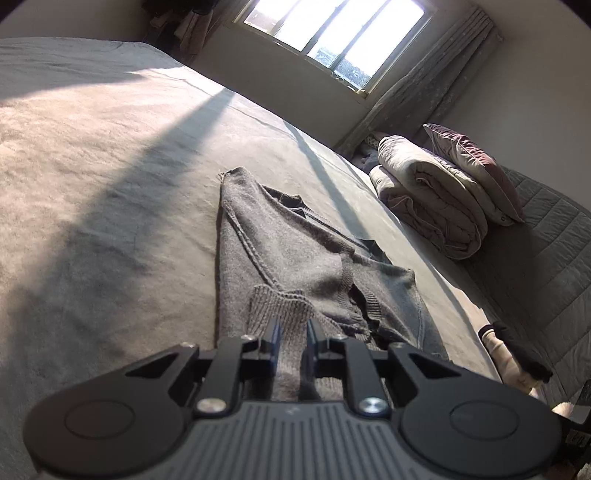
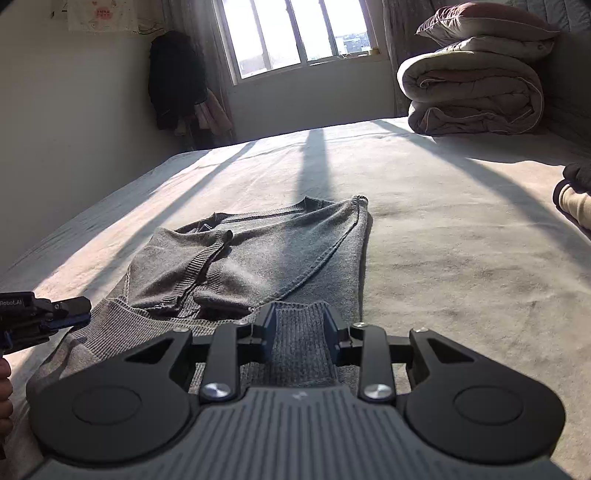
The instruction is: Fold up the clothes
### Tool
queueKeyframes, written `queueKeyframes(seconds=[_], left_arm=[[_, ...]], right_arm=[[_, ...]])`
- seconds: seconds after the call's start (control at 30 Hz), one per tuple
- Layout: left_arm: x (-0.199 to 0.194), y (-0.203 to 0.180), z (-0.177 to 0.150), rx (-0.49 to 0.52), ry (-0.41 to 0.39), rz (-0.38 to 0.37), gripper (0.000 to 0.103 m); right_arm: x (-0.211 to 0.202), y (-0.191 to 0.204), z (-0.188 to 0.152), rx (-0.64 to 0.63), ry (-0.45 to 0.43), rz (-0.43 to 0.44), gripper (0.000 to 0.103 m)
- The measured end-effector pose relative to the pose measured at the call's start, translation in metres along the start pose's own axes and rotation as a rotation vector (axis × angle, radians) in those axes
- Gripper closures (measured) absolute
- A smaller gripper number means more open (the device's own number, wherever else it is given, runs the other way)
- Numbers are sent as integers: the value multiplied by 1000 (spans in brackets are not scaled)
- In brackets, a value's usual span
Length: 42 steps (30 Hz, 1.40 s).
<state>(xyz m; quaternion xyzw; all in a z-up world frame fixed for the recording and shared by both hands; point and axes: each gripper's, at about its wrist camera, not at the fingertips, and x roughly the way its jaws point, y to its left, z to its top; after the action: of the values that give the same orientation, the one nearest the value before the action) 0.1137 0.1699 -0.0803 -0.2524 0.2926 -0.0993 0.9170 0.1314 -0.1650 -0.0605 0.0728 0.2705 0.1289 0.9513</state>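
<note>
A grey knit sweater [image 1: 288, 254] lies on the bed with its sleeves folded in over the body; it also shows in the right wrist view [image 2: 266, 254]. My left gripper [image 1: 293, 325] is at the sweater's near hem, with ribbed knit between its fingers. My right gripper [image 2: 300, 314] is at the hem too, its fingers wider apart with the ribbed cuff lying between them. The left gripper also shows in the right wrist view [image 2: 74, 312], low at the sweater's left corner.
The bed [image 2: 461, 240] is covered with a pale sheet crossed by window shadows. A folded quilt [image 2: 472, 96] with a pillow [image 2: 487, 22] on top sits at the far right. Folded garments [image 2: 576, 199] lie at the right edge. Dark clothes [image 2: 173, 77] hang in the corner.
</note>
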Motion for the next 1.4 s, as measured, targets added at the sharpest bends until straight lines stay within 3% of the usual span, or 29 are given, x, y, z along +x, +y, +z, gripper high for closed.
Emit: queueKeyframes(seconds=[0.07,0.13,0.23,0.3,0.43,0.5,0.57,0.73,0.93,1.17,1.33,1.4], left_arm=[[3,5,-2,-3,6,29,98],[-2,6,2,-36,16,20,98],[-11,2,8,-54,35,4,86],[-18,2,10,-60,52,-7,74],[-34,8,12,-67,116,-20,60],[-41,14,13,-83,154,-14,49],[-47,21,12,-102,183,-20,46],[-56,40,9,-190,267,-58,46],[-55,62,0,-339,406,-177,45],[-36,58,-13,-362,430,-259,46],[-25,61,-19,-412,426,-305,60],[-21,59,-22,-417,424,-309,70]], right_arm=[[9,-1,-5,-22,52,-31,70],[9,-7,-5,0,58,-31,75],[0,-13,3,56,66,-2,74],[-7,-17,7,80,78,21,65],[-17,-36,10,184,166,60,60],[-22,-46,8,245,206,79,53],[-29,-56,4,300,246,108,51],[-48,-73,-4,421,318,185,50],[-57,-94,-18,584,432,297,50],[-37,-94,-26,678,419,384,50],[-26,-85,-24,671,403,412,50],[-23,-82,-24,663,396,419,50]])
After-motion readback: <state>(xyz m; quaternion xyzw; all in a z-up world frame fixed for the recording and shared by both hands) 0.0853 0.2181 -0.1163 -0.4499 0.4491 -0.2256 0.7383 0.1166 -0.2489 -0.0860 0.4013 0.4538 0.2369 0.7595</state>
